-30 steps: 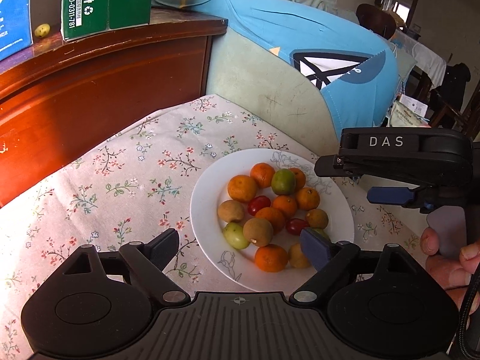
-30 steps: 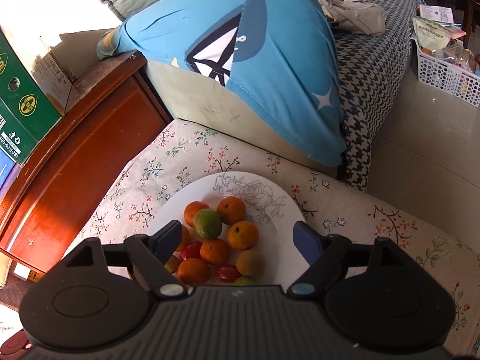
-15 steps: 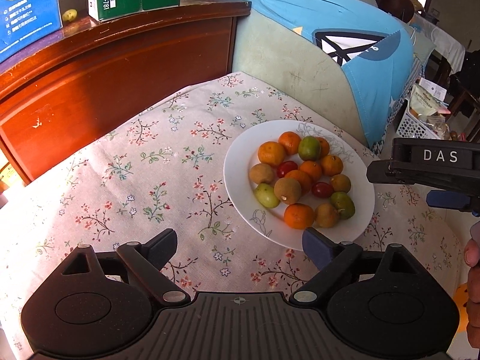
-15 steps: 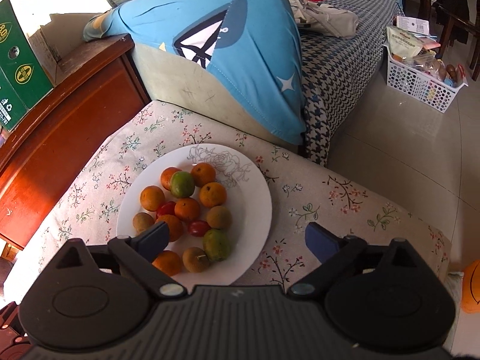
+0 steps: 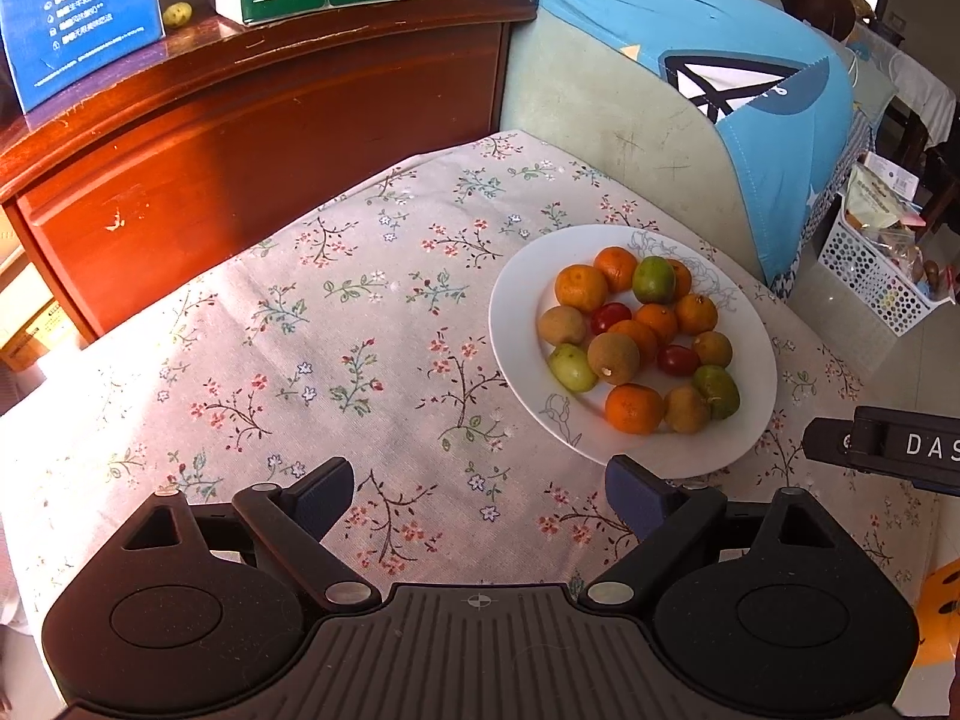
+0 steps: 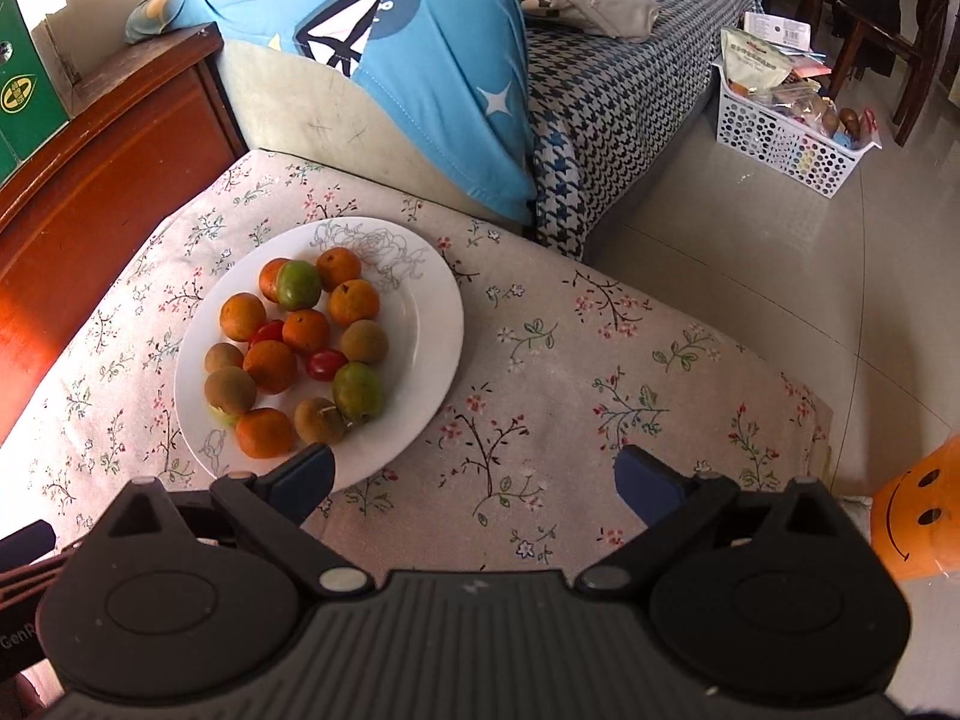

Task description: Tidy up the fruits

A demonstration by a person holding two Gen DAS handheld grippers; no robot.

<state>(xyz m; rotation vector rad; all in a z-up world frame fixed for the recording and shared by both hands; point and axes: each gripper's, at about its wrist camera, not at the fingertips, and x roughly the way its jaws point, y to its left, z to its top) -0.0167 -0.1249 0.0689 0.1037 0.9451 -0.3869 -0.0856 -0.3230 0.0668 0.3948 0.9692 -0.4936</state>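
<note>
Right wrist view: right gripper point(image 6: 474, 477) and left gripper point(image 5: 480, 495) gape empty; crowded fruits point(image 6: 297, 348) (round ones) could roll off the plate point(image 6: 432, 324) if nudged.

A lived-in home living room. A table with a floral tablecloth point(image 6: 540, 360) stands by a sofa with a houndstooth cover point(image 6: 630, 96) and a blue cushion point(image 6: 432, 60). A wooden sideboard point(image 5: 252, 138) holds cartons; a white snack basket point(image 6: 786, 144) sits on the tiled floor point(image 6: 810, 276).

White plate point(image 6: 432, 324) heaped with orange, green, brown and red fruits point(image 6: 300, 348); floral beige tablecloth point(image 6: 570, 372); blue cushion point(image 6: 432, 60) at twelve o'clock.
</note>
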